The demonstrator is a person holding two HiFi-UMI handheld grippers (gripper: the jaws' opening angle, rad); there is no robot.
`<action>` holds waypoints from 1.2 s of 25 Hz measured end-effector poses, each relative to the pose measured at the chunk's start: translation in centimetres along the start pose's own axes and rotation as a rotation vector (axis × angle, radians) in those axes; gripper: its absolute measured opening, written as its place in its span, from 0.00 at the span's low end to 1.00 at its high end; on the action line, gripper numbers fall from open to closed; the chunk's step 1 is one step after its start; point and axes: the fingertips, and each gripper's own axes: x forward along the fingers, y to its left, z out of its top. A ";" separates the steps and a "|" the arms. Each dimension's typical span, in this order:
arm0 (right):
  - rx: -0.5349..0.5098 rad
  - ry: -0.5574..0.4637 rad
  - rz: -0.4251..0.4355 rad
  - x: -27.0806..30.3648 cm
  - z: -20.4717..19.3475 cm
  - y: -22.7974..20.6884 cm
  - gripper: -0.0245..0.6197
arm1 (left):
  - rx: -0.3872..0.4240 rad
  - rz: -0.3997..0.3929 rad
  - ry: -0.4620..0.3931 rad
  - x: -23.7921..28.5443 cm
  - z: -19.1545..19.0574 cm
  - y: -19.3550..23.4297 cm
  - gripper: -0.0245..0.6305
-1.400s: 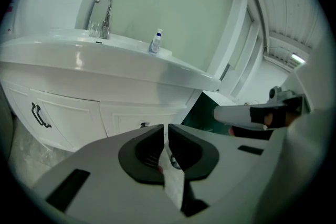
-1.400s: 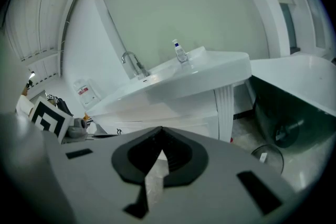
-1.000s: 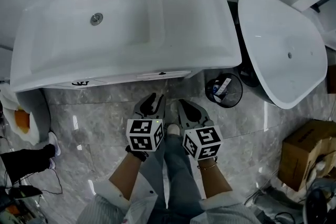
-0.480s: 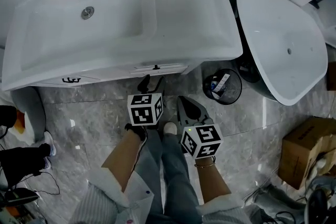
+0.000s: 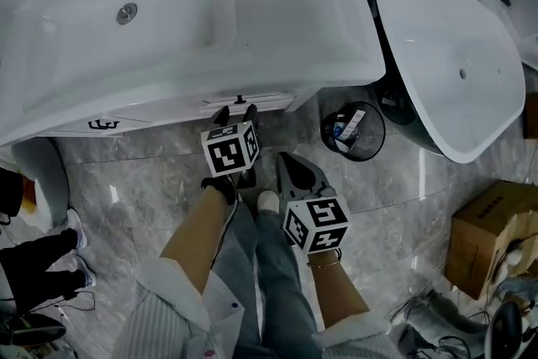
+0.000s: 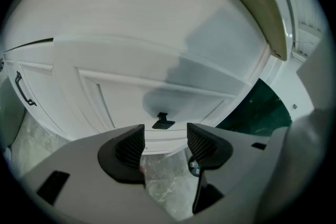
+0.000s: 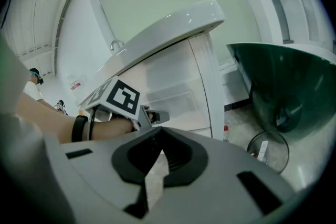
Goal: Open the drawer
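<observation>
Shut white drawer under the basin.
The drawer (image 6: 131, 99) has a panelled white front with one small dark pull (image 6: 163, 122) at its middle. It sits flush in the vanity (image 6: 52, 107), below the basin's (image 5: 168, 21) front edge.

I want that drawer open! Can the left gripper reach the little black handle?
Probably yes. The left gripper has just been opening its jaws, with nothing between them yet, and the black handle sits straight ahead of them with nothing in the way.

The grey left gripper (image 6: 165, 140) reaches far, tilted down, its jaws just opening on nothing; the grey right gripper (image 7: 156, 157) hangs nearer, jaws together.
</observation>
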 end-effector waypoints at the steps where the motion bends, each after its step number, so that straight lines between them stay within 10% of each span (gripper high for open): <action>1: -0.003 0.003 0.002 0.0 0.0 -0.1 0.05 | -0.006 0.012 0.002 0.2 0.0 0.2 0.42; 30: 0.074 0.042 -0.052 -0.2 -2.0 -2.2 0.05 | 0.074 0.090 0.126 3.0 0.3 0.5 0.30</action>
